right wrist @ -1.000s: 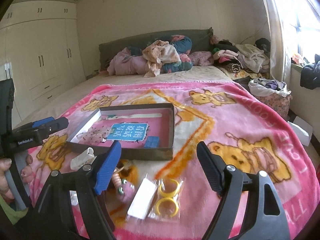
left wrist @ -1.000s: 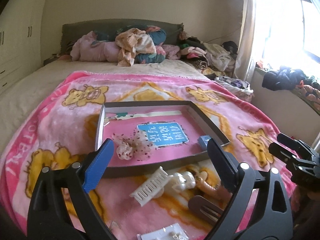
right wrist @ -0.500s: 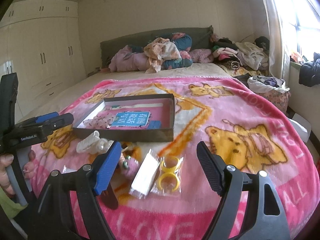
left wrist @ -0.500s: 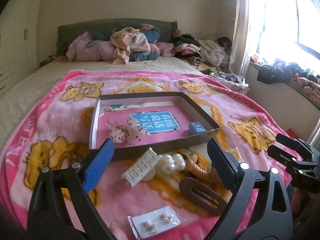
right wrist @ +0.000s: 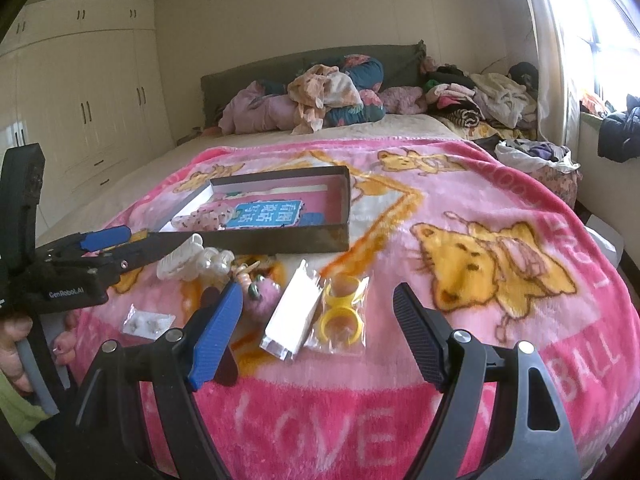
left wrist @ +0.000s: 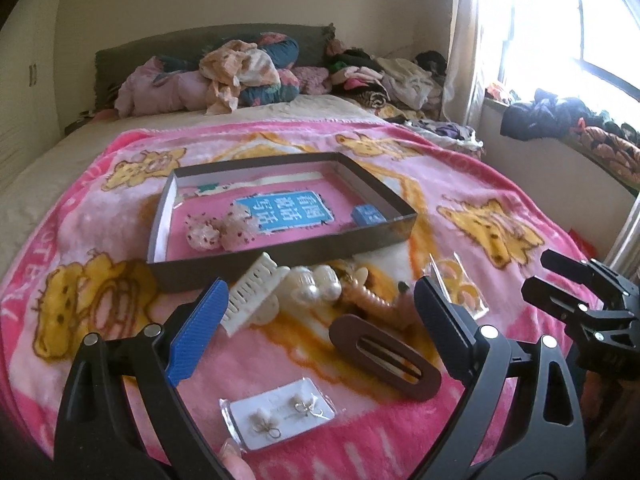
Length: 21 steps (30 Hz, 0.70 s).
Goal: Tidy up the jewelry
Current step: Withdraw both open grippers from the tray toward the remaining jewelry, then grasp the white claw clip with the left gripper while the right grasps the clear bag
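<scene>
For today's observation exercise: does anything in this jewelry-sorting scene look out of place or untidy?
Yes. Most pieces lie loose on the blanket outside the box: white claw clip, brown clip, earring card, bagged yellow rings. Only a scrunchie is inside.

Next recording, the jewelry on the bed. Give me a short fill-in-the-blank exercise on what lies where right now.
1. The speckled scrunchie lies ____ the box.
2. The earring card holds ____ earrings.
3. The yellow rings are sealed in a clear ____.
4. Both the left tool and the right tool are ____, holding nothing.

Missing words: inside; two; bag; open
</scene>
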Available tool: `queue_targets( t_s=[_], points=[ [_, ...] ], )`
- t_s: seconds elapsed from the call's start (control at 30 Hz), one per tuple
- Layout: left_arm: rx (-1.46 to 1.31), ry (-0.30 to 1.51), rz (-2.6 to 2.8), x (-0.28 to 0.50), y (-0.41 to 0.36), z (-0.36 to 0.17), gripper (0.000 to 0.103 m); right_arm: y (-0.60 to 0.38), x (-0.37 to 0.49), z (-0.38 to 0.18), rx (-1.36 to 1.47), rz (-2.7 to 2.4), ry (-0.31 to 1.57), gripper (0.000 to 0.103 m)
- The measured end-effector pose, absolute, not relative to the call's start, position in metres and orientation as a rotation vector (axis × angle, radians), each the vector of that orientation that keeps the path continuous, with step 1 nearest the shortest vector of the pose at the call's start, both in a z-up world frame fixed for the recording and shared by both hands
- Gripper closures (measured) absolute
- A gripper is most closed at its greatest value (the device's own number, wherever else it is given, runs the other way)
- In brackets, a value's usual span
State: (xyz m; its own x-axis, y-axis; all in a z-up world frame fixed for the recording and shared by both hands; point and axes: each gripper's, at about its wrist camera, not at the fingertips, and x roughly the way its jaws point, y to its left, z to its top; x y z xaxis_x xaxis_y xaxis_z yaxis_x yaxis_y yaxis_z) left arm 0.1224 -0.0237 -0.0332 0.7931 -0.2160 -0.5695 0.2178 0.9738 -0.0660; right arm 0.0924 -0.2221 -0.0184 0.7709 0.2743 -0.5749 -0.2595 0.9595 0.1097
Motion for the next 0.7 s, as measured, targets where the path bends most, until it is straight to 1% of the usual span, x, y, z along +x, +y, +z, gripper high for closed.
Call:
queue_targets(
  t_s=[0.5, 0.7],
  points=[
    [0.027, 0.681, -0.178, 0.133, -0.011, -0.061, 0.018, -0.201, 0.096, -0.043, -0.014, 0.340, 0.681, 0.028],
    [0.020, 0.691, -0.148, 0.143, 0.002, -0.068, 0.018, -0.191, 0.101, -0.052, -0.028, 0.358, 0.704, 0.034]
  ],
)
